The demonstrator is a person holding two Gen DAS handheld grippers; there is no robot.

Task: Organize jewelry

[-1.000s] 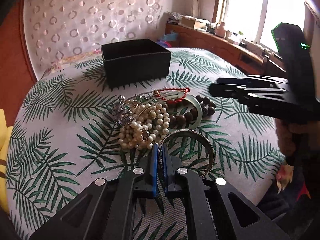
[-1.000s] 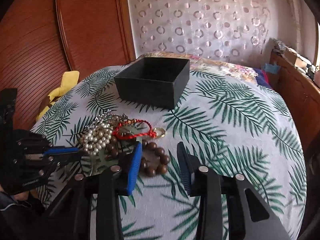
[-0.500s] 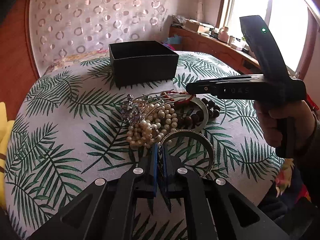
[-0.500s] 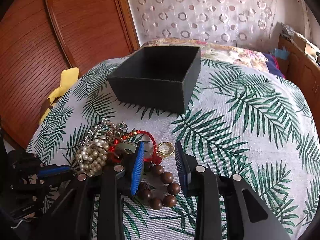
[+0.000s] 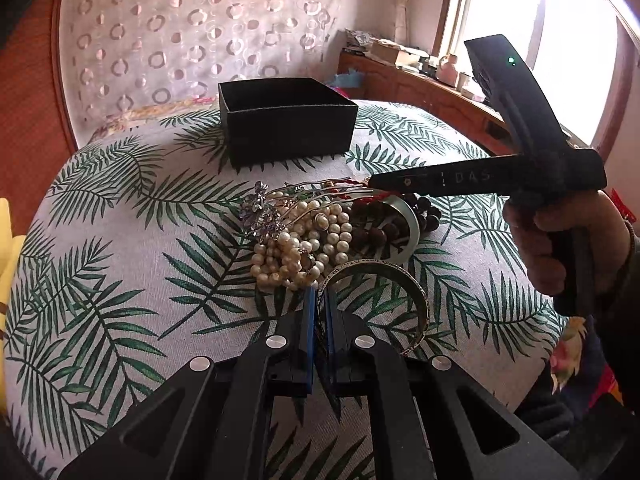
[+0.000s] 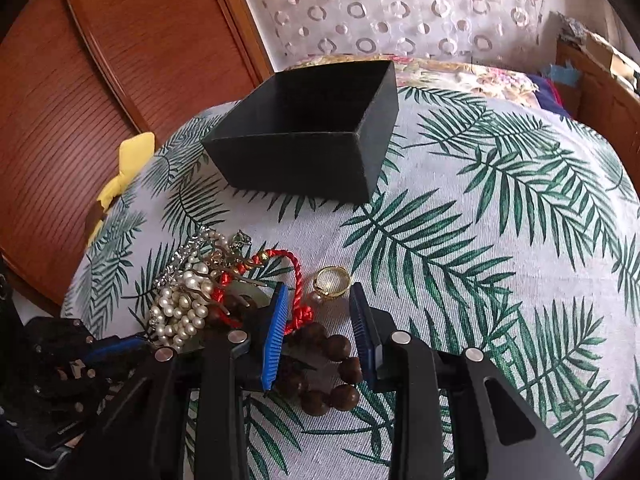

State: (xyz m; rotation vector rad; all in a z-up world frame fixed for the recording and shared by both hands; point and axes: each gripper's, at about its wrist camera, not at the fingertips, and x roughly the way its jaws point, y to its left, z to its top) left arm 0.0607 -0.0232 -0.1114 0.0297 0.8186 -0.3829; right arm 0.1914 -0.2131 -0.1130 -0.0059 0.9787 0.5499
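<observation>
A heap of jewelry lies on the leaf-print table: pearl strands [image 5: 304, 248], a crystal brooch [image 5: 262, 216], a red cord [image 6: 294, 276], brown wooden beads [image 6: 332, 372], a gold ring [image 6: 332, 280] and a metal bangle [image 5: 384, 292]. An open black box [image 5: 286, 126] stands behind it, also in the right wrist view [image 6: 316, 132]. My left gripper [image 5: 319, 294] is shut on the bangle's near rim. My right gripper [image 6: 318, 296] is open, low over the heap, its jaws either side of the red cord's knot just short of the ring.
The round table [image 6: 500, 240] has a leaf-print cloth and drops off at its edges. A wooden panel [image 6: 100, 80] and a yellow object [image 6: 128, 164] lie to the left. A window sill with clutter [image 5: 420, 64] is at the far right.
My right gripper has moved forward and down over the heap, towards the ring and red cord. My left gripper has stayed shut on the bangle.
</observation>
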